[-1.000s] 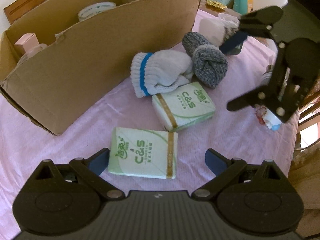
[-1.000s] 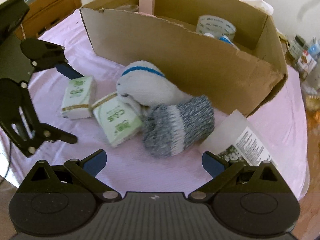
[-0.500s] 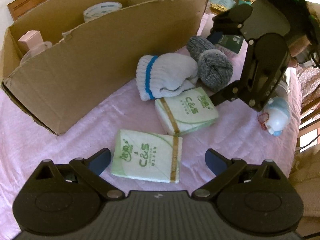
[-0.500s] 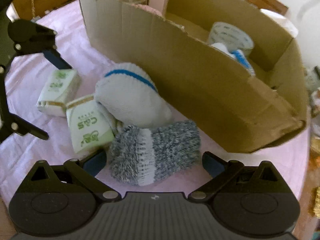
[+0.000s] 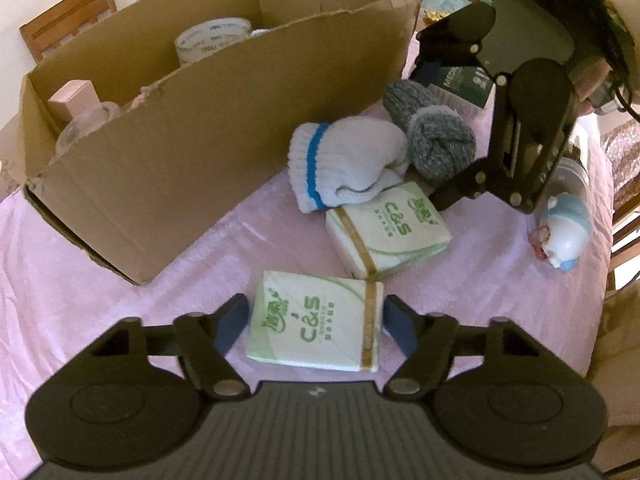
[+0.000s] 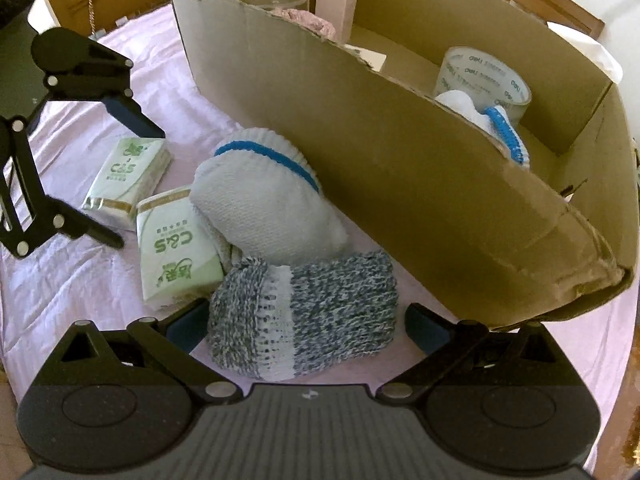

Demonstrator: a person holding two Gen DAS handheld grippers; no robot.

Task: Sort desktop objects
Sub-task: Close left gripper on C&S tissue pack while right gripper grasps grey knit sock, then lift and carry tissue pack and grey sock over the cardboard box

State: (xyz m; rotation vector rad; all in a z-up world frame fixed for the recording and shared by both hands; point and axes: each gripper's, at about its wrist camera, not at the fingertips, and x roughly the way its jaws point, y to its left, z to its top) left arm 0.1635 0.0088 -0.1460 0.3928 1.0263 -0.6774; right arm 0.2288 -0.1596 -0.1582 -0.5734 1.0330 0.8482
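Observation:
My left gripper (image 5: 314,320) points down at the pink-clothed table, its jaws closing on a green-and-white tissue pack (image 5: 316,322); both blue pads touch the pack's short sides. A second tissue pack (image 5: 386,230) lies just beyond it. A white sock roll with a blue band (image 5: 344,164) leans on that pack. My right gripper (image 6: 306,324) stands open astride a grey knitted sock roll (image 6: 308,316), with a gap at each pad. In the right wrist view the left gripper's fingers (image 6: 134,118) flank the near tissue pack (image 6: 128,180).
A big open cardboard box (image 5: 192,128) stands behind the socks, holding a tape roll (image 6: 484,76), a pink carton (image 6: 336,4) and another white sock (image 6: 480,118). A pale blue and white figurine (image 5: 566,234) lies at the right, near the table edge.
The left jaws have closed in from wide open onto the near tissue pack. The right gripper has come lower and closer, now straddling the grey sock.

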